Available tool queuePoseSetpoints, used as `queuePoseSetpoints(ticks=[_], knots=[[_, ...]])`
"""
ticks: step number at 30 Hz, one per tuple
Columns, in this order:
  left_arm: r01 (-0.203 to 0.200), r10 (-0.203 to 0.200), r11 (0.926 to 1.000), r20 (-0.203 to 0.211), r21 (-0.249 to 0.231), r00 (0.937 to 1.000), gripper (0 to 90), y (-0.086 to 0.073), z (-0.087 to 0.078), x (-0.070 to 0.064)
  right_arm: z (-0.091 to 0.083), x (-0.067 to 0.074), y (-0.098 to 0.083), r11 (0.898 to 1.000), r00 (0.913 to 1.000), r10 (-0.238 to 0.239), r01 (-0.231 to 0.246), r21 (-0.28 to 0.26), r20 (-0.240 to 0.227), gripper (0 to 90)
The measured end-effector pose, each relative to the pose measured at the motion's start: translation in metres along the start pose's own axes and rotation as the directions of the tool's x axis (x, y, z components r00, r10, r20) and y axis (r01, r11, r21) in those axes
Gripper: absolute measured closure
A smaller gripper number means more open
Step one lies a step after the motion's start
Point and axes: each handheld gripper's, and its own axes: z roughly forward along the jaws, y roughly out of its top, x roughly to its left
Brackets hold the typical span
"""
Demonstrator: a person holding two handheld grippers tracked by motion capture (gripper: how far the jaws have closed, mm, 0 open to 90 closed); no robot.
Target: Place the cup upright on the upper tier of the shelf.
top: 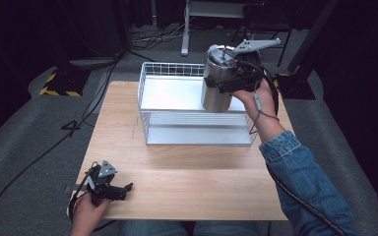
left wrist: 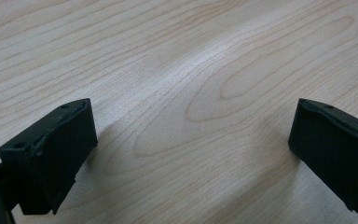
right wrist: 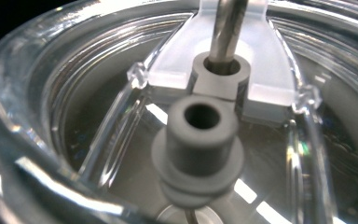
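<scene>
A steel tumbler [top: 215, 91] with a clear lid is at the right end of a white wire rack [top: 177, 135], over its upper shelf. My right gripper [top: 230, 83] is shut on the tumbler's side, near the top. I cannot tell whether the tumbler rests on the shelf or hangs just above it. The right gripper view sits close over the clear lid [right wrist: 74, 93], with a grey stopper [right wrist: 198, 149] and a metal straw [right wrist: 228, 28] through it. My left gripper [top: 124, 189] lies on the wooden table [top: 187, 182] at the front left, open [left wrist: 191, 149], with bare wood between its jaws.
The rack stands at the back middle of the table, with a wire-rimmed white shelf [top: 170, 93] and a slatted lower front. Cables [top: 39, 157] trail over the grey floor at the left. A white stand leg [top: 185, 29] rises behind the table.
</scene>
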Motion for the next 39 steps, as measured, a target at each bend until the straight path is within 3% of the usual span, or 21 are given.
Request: queuePoseSetpoints(ticks=[7, 17, 26, 39], knots=[[0.006, -0.006, 1.0000, -0.002, -0.002, 1.0000, 1.3, 0.000, 0.000, 0.000, 0.023, -0.019, 0.005, 1.000, 0.9992, 0.025, -0.025, 0.001, 0.031, 3.8], [0.003, -0.003, 1.0000, 0.002, -0.003, 1.0000, 1.3, 0.000, 0.000, 0.000, 0.041, -0.035, 0.002, 0.998, 0.9964, 0.064, -0.064, -0.006, 0.056, 3.7], [0.003, -0.003, 1.0000, 0.002, -0.003, 1.0000, 1.2, 0.000, 0.000, 0.000, 0.048, -0.040, -0.005, 0.997, 0.9948, 0.082, -0.083, 0.006, 0.060, 3.7], [0.002, -0.002, 1.0000, 0.001, -0.003, 1.0000, 1.2, 0.000, 0.000, 0.000, 0.050, -0.039, -0.010, 0.998, 0.9967, 0.056, -0.055, -0.015, 0.059, 3.4]])
